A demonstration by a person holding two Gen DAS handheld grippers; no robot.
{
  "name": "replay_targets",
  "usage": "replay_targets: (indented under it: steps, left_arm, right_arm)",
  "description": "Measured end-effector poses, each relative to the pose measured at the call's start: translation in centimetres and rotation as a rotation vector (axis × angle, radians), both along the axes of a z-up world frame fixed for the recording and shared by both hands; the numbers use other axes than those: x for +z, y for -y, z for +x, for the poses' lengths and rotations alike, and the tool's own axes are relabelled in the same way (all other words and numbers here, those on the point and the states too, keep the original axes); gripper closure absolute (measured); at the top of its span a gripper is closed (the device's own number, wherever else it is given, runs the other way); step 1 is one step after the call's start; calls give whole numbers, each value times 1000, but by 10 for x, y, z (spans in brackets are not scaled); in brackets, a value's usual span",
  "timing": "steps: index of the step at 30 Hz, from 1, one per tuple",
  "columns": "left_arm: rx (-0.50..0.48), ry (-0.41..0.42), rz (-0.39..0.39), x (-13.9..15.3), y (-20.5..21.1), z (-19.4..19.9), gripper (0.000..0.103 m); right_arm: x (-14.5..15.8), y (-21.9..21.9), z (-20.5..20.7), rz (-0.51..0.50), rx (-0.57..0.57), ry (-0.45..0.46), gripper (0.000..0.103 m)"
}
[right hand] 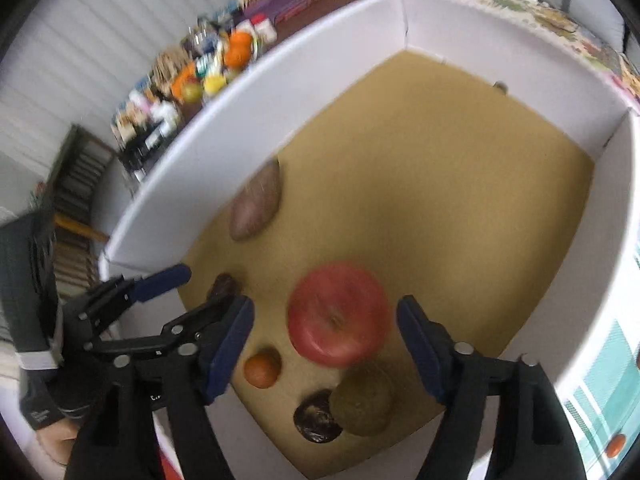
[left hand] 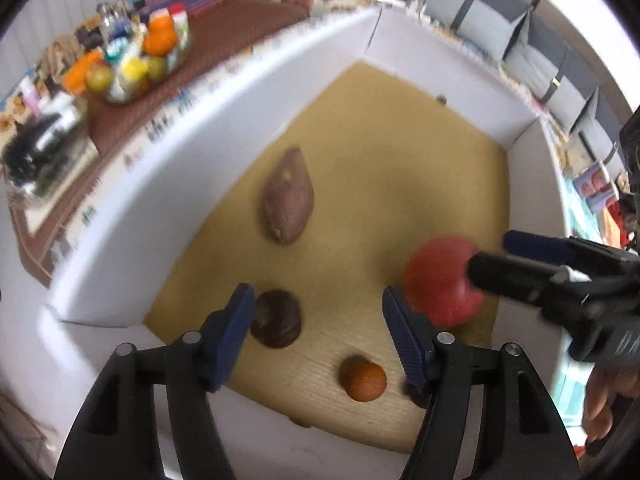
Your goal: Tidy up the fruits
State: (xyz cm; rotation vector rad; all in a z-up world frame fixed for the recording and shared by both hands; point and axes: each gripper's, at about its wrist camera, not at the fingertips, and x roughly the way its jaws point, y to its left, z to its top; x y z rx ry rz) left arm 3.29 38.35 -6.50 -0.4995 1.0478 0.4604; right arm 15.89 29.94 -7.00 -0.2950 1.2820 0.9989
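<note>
A white-walled box (left hand: pixel 260 92) with a tan floor holds the fruits. In the left wrist view a sweet potato (left hand: pixel 287 197) lies mid-floor, a dark brown round fruit (left hand: pixel 277 319) sits by my left gripper's left finger, and a small orange (left hand: pixel 363 378) lies near the front. My left gripper (left hand: pixel 318 312) is open and empty above them. The red apple (right hand: pixel 339 312) sits between the open jaws of my right gripper (right hand: pixel 326 320), blurred; whether it rests on the floor is unclear. A kiwi (right hand: pixel 362 398) and a dark fruit (right hand: pixel 316 420) lie below it, an orange (right hand: pixel 262 368) to the left.
Outside the box, a brown table (left hand: pixel 240 28) carries a bowl of mixed fruit (left hand: pixel 132 64) and bottles. Grey chairs (left hand: pixel 500 12) stand behind the box. My left gripper shows in the right wrist view (right hand: pixel 188 284).
</note>
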Motion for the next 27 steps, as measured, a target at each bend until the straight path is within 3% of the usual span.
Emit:
replay_targets:
  steps: [3, 6, 11, 15, 19, 23, 27]
  left_arm:
    - [-8, 104, 72, 40, 17, -5, 17]
    - [-70, 204, 108, 74, 48, -1, 15]
    - [-239, 299, 55, 92, 123, 16, 12]
    - [-444, 269, -24, 60, 214, 39, 12]
    - [-571, 194, -46, 2, 293, 63, 12]
    - [-589, 157, -15, -40, 335, 72, 12]
    - [-580, 145, 70, -61, 350, 92, 12]
  right_arm:
    - [41, 27, 6, 73, -31, 98, 17]
    - [79, 73, 5, 134, -58, 235, 4]
    - [83, 198, -7, 130, -187, 445, 3]
    - [37, 318, -7, -9, -380, 563, 3]
    - [-6, 413, -13, -112, -538, 546, 3]
    - [-39, 478, -24, -119, -683, 503, 3]
    - [-57, 502, -29, -88, -796, 494, 3]
